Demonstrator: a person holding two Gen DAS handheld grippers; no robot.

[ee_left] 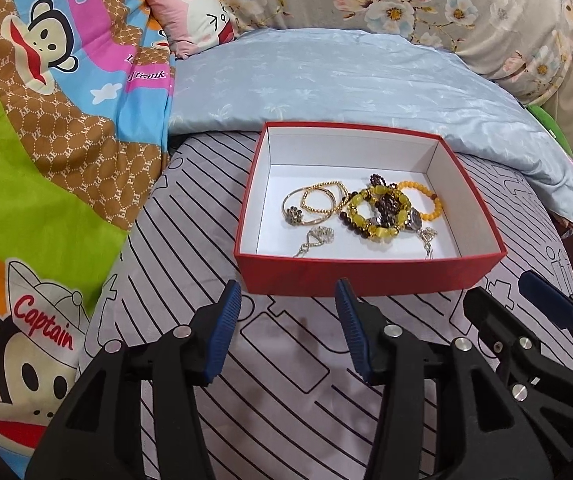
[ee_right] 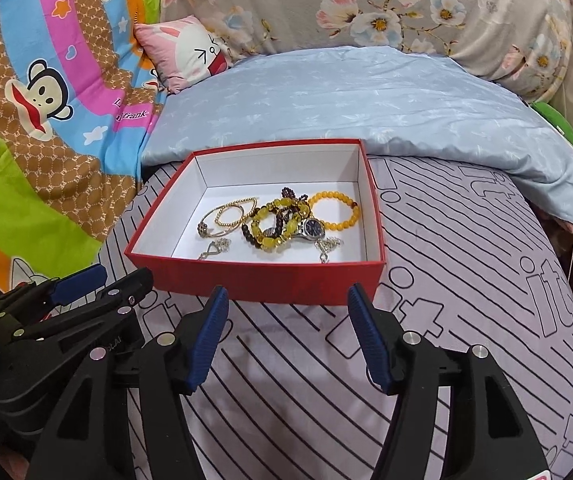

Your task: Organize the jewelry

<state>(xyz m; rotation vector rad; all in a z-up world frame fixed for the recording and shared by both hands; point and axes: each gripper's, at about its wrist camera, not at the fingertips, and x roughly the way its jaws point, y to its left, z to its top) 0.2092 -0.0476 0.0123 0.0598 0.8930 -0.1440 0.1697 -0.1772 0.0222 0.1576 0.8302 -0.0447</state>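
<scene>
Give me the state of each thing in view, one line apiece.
Left gripper: open, empty, short of the box.
Right gripper: open, empty, short of the box.
Red box: lidless, on the bed.
Orange bead bracelet: flat inside the box.
Watch: in the box, tangled with the yellow bead bracelet.

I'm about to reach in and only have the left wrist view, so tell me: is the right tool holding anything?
Observer: No. The right tool is open with nothing between its fingers, stopped just short of the box.
Operator: What's the silver thing beside the yellow beads?
Observer: A watch. From the right wrist its dial shows plainly, dark blue and facing up.
</scene>
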